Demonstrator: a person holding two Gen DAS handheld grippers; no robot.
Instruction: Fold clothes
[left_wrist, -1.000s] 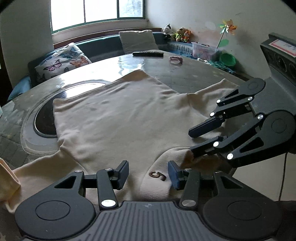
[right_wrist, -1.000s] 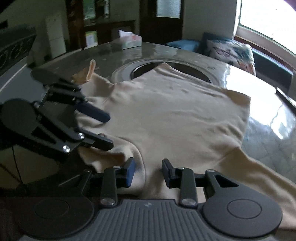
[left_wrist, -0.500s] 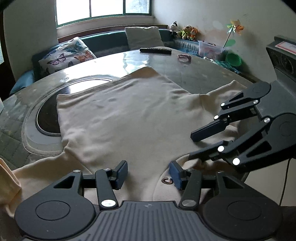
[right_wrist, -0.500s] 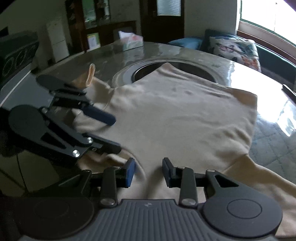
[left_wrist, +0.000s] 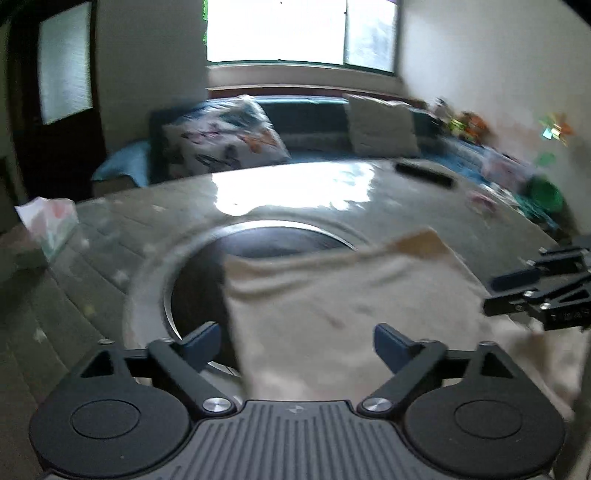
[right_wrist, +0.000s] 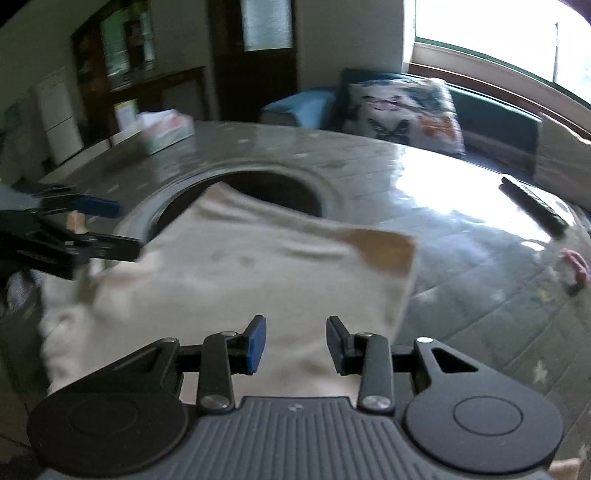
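Cream sweater (right_wrist: 240, 273), just one, lies on the round table (right_wrist: 461, 236), its far edge overlapping the dark central inset (left_wrist: 207, 280); both frames are blurred; left gripper (left_wrist: 295, 341) spread wide, right gripper (right_wrist: 297, 343) spread, neither pinching cloth; tissue box (right_wrist: 166, 131), remote (right_wrist: 532, 205) lie far.

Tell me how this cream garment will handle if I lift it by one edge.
The cream garment will probably sag and drape: it already wrinkles and hangs over the table edge. It looks light. It may slide on the glossy top.
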